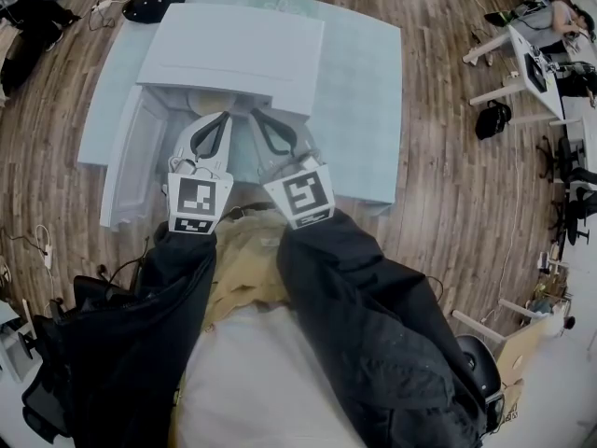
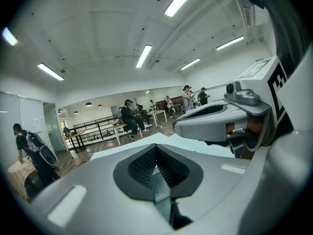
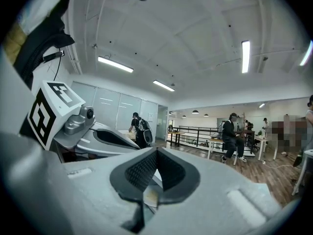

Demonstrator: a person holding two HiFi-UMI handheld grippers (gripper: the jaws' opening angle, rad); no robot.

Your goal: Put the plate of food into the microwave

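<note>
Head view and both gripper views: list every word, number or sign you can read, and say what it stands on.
No readable text anywhere.
Left gripper, left cube: black-and-white square marker pattern, no words.
Right gripper, right cube: likewise.
Microwave: no legible label.

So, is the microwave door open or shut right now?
Open: in the head view the door stands swung out left of the microwave.

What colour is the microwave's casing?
White: the microwave stands on a pale blue tabletop. The head view shows it best.
</note>
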